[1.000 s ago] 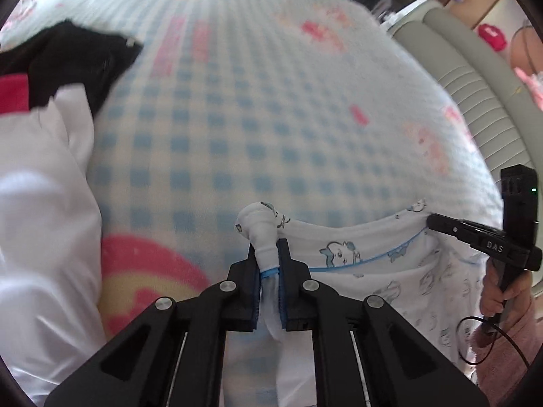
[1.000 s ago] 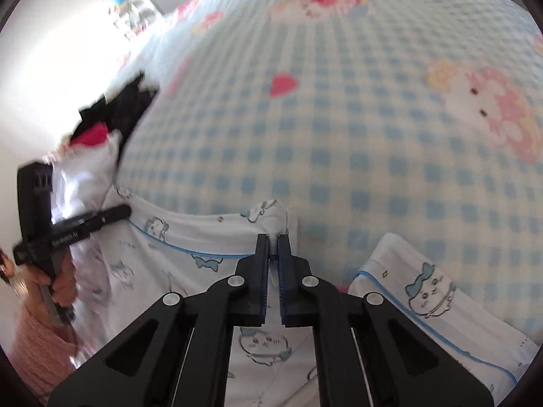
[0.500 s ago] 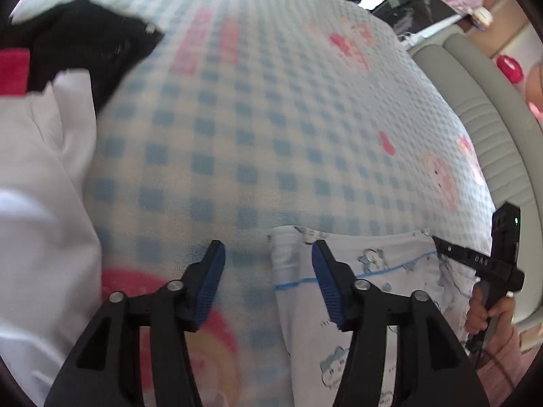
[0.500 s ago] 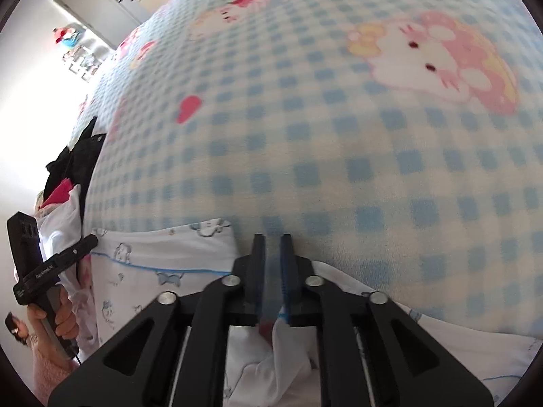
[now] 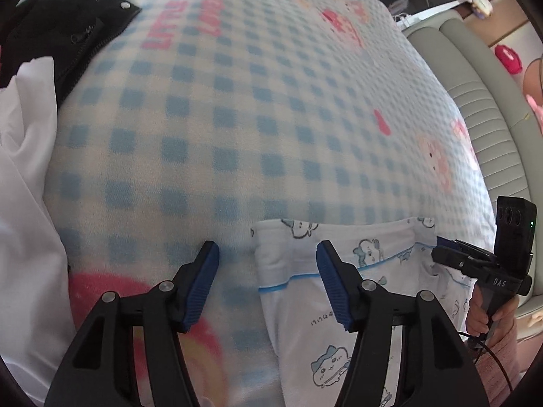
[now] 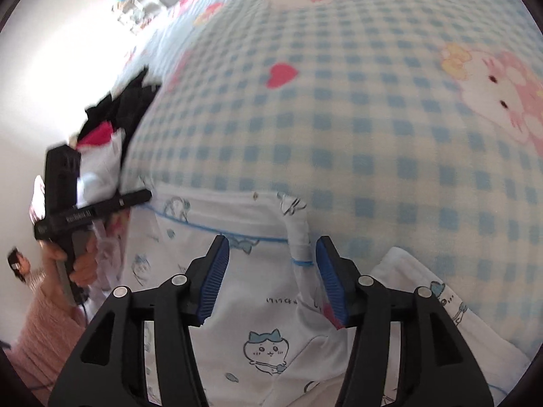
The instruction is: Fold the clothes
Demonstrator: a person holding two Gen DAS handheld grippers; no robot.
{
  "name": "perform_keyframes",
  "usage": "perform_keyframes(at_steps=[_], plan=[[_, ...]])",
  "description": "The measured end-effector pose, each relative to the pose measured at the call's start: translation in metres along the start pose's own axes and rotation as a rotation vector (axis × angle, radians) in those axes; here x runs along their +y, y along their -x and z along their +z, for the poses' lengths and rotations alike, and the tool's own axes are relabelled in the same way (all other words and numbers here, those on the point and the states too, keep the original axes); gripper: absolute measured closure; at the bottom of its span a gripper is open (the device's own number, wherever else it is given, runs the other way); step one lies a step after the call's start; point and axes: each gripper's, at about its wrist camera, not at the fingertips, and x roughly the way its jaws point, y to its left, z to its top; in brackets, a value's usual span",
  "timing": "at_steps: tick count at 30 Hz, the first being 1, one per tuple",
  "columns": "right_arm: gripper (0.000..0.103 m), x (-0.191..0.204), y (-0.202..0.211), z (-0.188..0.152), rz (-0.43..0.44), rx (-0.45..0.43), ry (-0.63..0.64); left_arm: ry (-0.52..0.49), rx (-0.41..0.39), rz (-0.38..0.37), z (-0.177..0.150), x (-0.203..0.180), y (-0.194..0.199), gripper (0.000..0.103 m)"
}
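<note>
A white garment [image 5: 292, 261] with blue cartoon prints and blue piping lies on the blue check blanket [image 5: 237, 118]. My left gripper [image 5: 268, 251] hangs just over the garment's left corner, its jaws opening; the corner lies loose between the blue pads. In the right wrist view my right gripper [image 6: 273, 242] is also opening over the garment [image 6: 237, 305]. A pinched-up ridge of cloth [image 6: 298, 234] stands between its jaws, near the right pad and not squeezed. Each view shows the other gripper at the garment's far end: right gripper [image 5: 441, 247], left gripper [image 6: 142, 196].
A black garment [image 5: 68, 30] and a white cloth [image 5: 23, 169] are piled at the blanket's left edge. A second printed white piece [image 6: 424, 288] lies to the right. A ribbed grey-green padded edge [image 5: 482, 101] borders the far right. Hands in pink sleeves [image 6: 40, 332] hold the grippers.
Both grippers were shut on the garment's top edge and have opened and let it go. The edge now rests on the blanket. Both grippers have sunk closer to it.
</note>
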Motion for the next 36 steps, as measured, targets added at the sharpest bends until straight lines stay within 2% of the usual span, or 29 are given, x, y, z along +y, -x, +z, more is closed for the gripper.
perform_keyframes(at_steps=[1,2,3,4,5,6,8,10,11,12,13,15,17,20,23,26,29,32,34,36], plan=[[0.048,0.001,-0.008,0.001,-0.026,0.017,-0.003,0.002,0.004,0.002,-0.001,0.0,-0.001,0.043],[0.05,-0.001,-0.015,0.001,-0.04,0.024,-0.022,-0.001,0.008,0.005,-0.005,0.002,-0.001,0.053],[0.073,-0.006,-0.016,0.001,-0.031,0.02,-0.051,-0.011,0.004,0.016,-0.006,0.002,0.002,0.075],[0.097,-0.011,-0.018,0.0,-0.022,0.017,-0.079,-0.021,-0.004,0.032,-0.007,0.0,0.006,0.087],[0.098,-0.015,-0.016,0.0,-0.01,0.002,-0.098,-0.032,-0.012,0.048,-0.007,-0.002,0.009,0.095],[0.099,-0.014,-0.008,-0.001,-0.001,-0.03,-0.094,-0.035,-0.021,0.06,-0.006,-0.004,0.011,0.096],[0.099,-0.011,0.004,0.0,-0.012,-0.078,-0.076,-0.032,-0.039,0.077,-0.004,-0.006,0.014,0.096],[0.099,-0.017,0.0,0.002,-0.023,-0.064,-0.115,-0.028,-0.058,0.095,-0.002,-0.008,0.016,0.092],[0.098,-0.023,-0.005,0.003,-0.034,-0.044,-0.154,-0.018,-0.037,0.11,-0.002,-0.007,0.013,0.089],[0.09,-0.029,-0.008,0.003,-0.038,-0.032,-0.196,-0.002,0.001,0.13,-0.004,-0.004,0.008,0.08],[0.08,-0.035,-0.005,0.001,-0.018,-0.028,-0.236,-0.003,0.004,0.146,-0.007,-0.005,0.011,0.075],[0.074,-0.038,0.008,-0.002,0.019,-0.054,-0.263,-0.031,-0.042,0.161,-0.018,-0.012,0.03,0.059],[0.074,-0.027,0.037,-0.009,0.023,-0.11,-0.199,-0.059,-0.104,0.149,-0.037,-0.02,0.057,0.055],[0.074,-0.001,0.075,-0.026,-0.007,-0.135,-0.098,-0.097,-0.176,0.131,-0.067,-0.031,0.09,0.055],[0.074,0.024,0.095,-0.054,-0.004,-0.114,-0.04,-0.152,-0.175,0.123,-0.093,-0.047,0.09,0.056],[0.074,0.054,0.088,-0.084,-0.023,-0.071,0.002,-0.218,-0.157,0.13,-0.118,-0.066,0.084,0.057],[0.074,0.074,0.069,-0.119,-0.019,-0.022,0.009,-0.284,-0.096,0.204,-0.147,-0.082,0.069,0.057],[0.074,0.088,0.061,-0.162,-0.058,-0.016,0.051,-0.205,-0.085,0.196,-0.186,-0.071,0.079,0.057],[0.074,0.094,0.059,-0.194,-0.066,-0.018,0.073,-0.137,-0.111,0.143,-0.21,-0.06,0.09,0.057],[0.074,0.095,0.052,-0.218,-0.115,-0.011,0.06,-0.115,-0.118,0.152,-0.225,-0.051,0.091,0.057]])
